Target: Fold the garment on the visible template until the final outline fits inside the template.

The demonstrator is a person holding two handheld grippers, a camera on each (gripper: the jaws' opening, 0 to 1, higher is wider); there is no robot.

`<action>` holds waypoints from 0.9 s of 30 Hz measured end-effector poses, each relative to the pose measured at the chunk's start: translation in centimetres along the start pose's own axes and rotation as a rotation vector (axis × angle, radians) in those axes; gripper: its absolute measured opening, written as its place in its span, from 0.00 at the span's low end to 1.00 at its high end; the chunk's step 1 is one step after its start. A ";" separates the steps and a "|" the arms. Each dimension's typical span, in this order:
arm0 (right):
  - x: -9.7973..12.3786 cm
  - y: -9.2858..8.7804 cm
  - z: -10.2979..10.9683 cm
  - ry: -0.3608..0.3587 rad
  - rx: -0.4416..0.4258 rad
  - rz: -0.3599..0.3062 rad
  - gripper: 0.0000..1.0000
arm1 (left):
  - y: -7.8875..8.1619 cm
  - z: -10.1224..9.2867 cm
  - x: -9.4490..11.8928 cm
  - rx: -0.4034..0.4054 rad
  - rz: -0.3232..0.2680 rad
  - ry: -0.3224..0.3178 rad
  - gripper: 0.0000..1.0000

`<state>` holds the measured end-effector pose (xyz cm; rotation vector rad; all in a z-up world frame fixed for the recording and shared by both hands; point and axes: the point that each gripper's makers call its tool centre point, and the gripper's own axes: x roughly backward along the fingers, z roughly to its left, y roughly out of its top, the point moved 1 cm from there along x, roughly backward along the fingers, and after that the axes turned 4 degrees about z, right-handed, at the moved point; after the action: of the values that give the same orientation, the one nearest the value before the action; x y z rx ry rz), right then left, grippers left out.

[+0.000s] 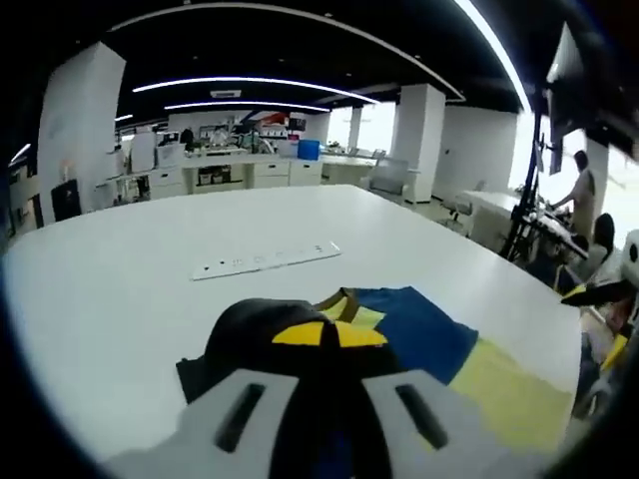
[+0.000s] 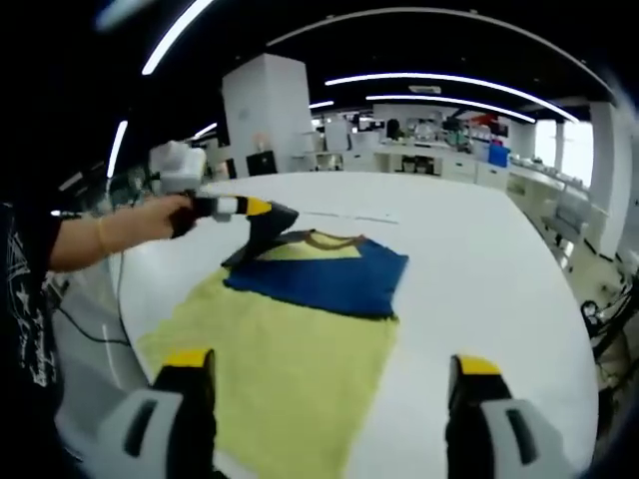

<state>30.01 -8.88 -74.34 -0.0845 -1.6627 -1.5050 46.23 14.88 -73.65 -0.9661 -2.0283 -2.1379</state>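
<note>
Landmark: we take the white table (image 2: 479,259) as our reference; every place below is given relative to it.

Garment: we see a blue garment (image 2: 324,277) with a yellow panel at the neck, lying folded on the table. In the left gripper view the same garment (image 1: 424,334) lies just beyond the jaws.

Template: we see a pale yellow sheet (image 2: 290,374) spread flat on the table. The garment rests on the sheet's far part and its far edge runs past the sheet onto the bare table.

Left gripper: in the right gripper view we see the left gripper (image 2: 268,222), held by a hand (image 2: 165,218), with its black yellow-marked tips down at the garment's far left corner. In its own view the left gripper (image 1: 329,337) has its yellow-tipped jaws drawn together. We cannot tell whether cloth is caught between them.

Right gripper: the right gripper (image 2: 334,371) holds its two yellow-tipped jaws wide apart, released, with nothing between them. It hovers over the near part of the sheet.

Other item: a long white strip (image 1: 267,259) lies on the table beyond the garment, apart from it.

Surroundings: beyond the table we see an office with desks and white columns.
</note>
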 end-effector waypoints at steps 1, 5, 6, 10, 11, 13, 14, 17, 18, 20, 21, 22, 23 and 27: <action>0.0 0.0 0.0 0.000 -0.001 0.001 0.98 | -0.3 -0.3 -0.3 -0.014 0.006 -0.004 0.00; 0.0 0.0 0.0 -0.004 -0.006 0.001 0.98 | -1.8 -1.7 -1.3 -0.087 0.053 -0.025 0.00; 0.0 -0.1 0.0 -0.004 -0.008 0.003 0.98 | -2.2 -2.0 -1.6 -0.097 0.059 -0.028 0.00; -0.1 -0.2 0.0 -0.006 -0.009 0.007 0.98 | -3.5 -3.2 -2.2 -0.118 0.084 -0.062 0.00; -0.1 -0.2 0.0 -0.006 -0.010 0.007 0.98 | -3.5 -3.6 -2.2 -0.123 0.088 -0.068 0.00; -0.1 -0.2 0.0 -0.006 -0.010 0.008 0.98 | -3.8 -4.1 -2.2 -0.126 0.094 -0.079 0.00; -0.1 -0.2 0.0 -0.006 -0.010 0.009 0.98 | -3.9 -4.2 -2.3 -0.124 0.095 -0.082 0.00; -0.2 -0.2 0.2 -0.005 -0.013 0.009 0.98 | -4.0 -4.8 -2.3 -0.128 0.099 -0.092 0.00; -0.2 -0.2 0.1 -0.004 -0.014 0.009 0.98 | -4.0 -4.9 -2.3 -0.131 0.101 -0.092 0.00; -0.3 -0.3 0.2 -0.001 -0.015 0.009 0.98 | -3.7 -5.0 -2.3 -0.134 0.096 -0.103 0.00; -0.4 -0.3 0.3 0.000 -0.015 0.011 0.97 | -3.4 -5.3 -2.3 -0.140 0.089 -0.110 0.00; -0.4 -0.3 0.3 0.000 -0.015 0.012 0.97 | -3.3 -5.5 -2.3 -0.143 0.085 -0.114 0.00; -0.4 -0.4 0.4 0.001 -0.013 0.015 0.97 | -3.3 -5.6 -2.4 -0.145 0.080 -0.126 0.00; -0.5 -0.5 0.4 0.002 -0.018 0.017 0.97 | -4.3 -6.7 -2.5 -0.164 0.105 -0.160 0.00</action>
<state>29.83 -8.47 -74.97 -0.1063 -1.6432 -1.5073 43.67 8.41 -78.27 -1.2733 -1.8401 -2.2655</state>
